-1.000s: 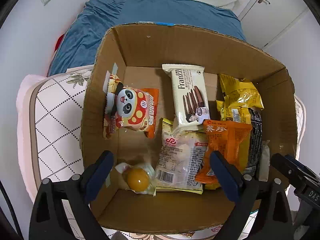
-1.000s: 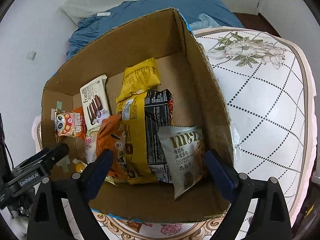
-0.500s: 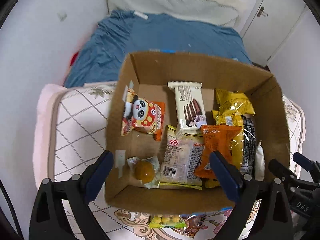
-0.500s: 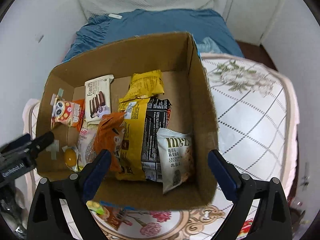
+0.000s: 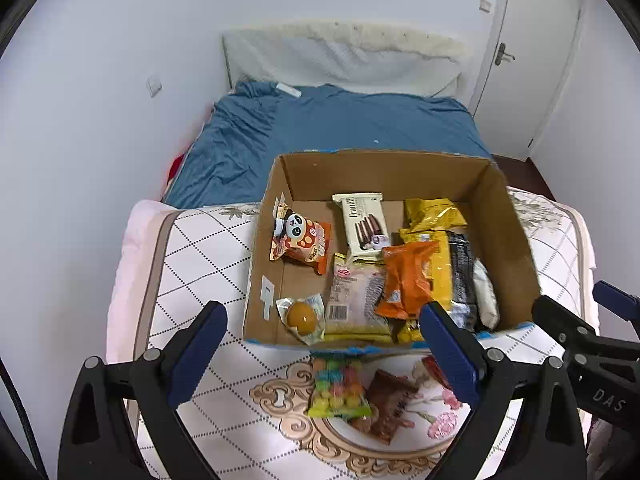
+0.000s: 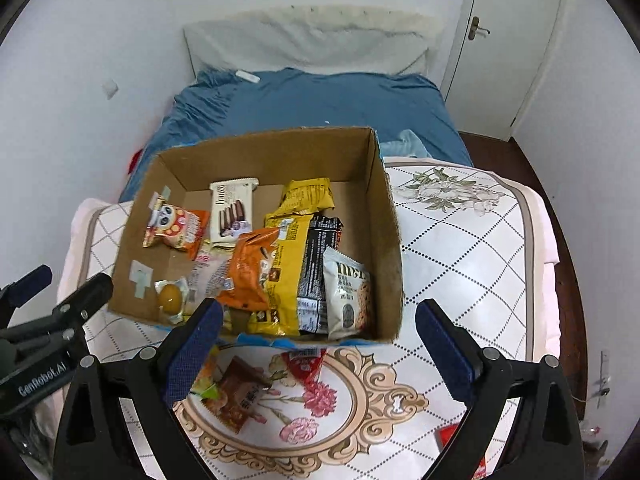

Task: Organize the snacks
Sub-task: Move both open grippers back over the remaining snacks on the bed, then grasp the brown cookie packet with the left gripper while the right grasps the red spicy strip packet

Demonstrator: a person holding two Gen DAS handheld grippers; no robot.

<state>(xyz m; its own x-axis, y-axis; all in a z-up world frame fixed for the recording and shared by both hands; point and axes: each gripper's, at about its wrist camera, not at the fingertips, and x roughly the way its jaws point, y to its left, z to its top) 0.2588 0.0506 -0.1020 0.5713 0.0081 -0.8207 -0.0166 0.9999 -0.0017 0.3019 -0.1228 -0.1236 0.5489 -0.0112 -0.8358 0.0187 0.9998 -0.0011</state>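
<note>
1. My left hand-held gripper (image 5: 320, 344) hangs above the quilted surface (image 5: 200, 256), fingers wide apart, nothing between them. My right hand-held gripper (image 6: 318, 340) is the same: spread wide, empty.
2. The cardboard box (image 5: 516, 240) sits on the surface just ahead of both. Inside: panda pack (image 5: 300, 240) at left, Franzzi wafer pack (image 5: 365, 224) mid-back, yellow bag (image 5: 434, 212) behind the orange pack (image 5: 408, 276), jelly cup (image 5: 301, 314) in the near-left corner.
3. Packs overlap a lot. The white cookie pouch (image 6: 350, 288) leans on the black-and-yellow bag (image 6: 304, 264); its lower end is hidden by the box's front wall.
4. Outside the box, near its front wall: candy bag (image 5: 338, 386) w/ a brown pack (image 5: 390, 404) beside it, touching. A red pack (image 6: 304, 364) is partly tucked under the box edge; label unreadable.
5. The red item (image 6: 454, 438) at lower right is cut off by my finger; can't tell what it is.
</note>
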